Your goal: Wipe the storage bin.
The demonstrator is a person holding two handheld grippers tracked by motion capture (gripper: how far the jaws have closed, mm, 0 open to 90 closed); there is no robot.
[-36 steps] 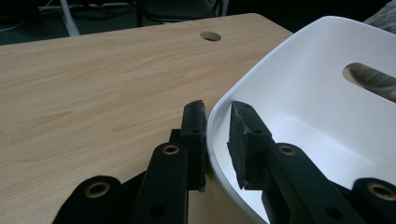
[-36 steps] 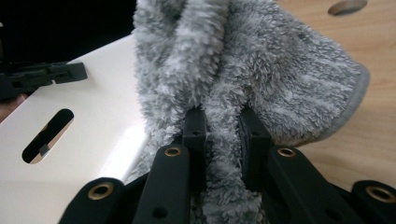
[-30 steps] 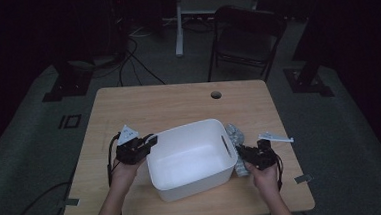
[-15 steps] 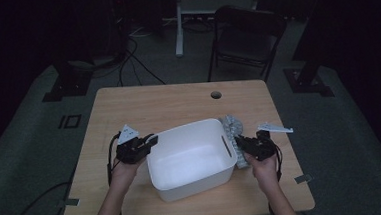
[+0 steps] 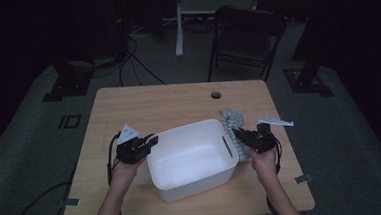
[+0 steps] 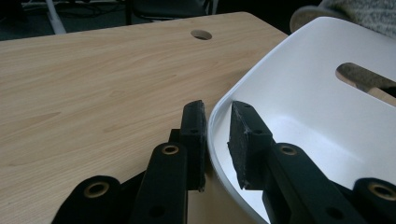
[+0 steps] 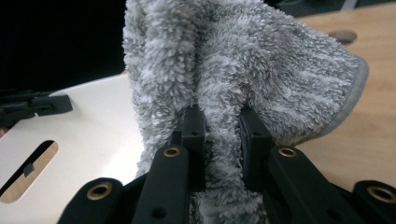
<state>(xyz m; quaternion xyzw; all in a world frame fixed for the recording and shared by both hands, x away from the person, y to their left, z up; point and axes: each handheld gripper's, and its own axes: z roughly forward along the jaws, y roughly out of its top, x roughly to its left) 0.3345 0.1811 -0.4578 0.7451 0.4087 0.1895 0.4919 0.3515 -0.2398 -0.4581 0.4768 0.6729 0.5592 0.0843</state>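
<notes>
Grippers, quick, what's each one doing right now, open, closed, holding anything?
Left gripper: jaws straddle the white tub's rim, a small gap still showing; not clamped.
Right gripper: shut on the grey fluffy towel beside the tub.

You had one white bin on the worktop, one grey towel — and two grippers, left gripper and right gripper. One chair stood beyond.

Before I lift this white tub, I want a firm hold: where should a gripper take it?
Take the white tub by its thin upright rim, coming from outside: the left gripper already straddles it there, one jaw each side. The slot handle suits the opposite side.
</notes>
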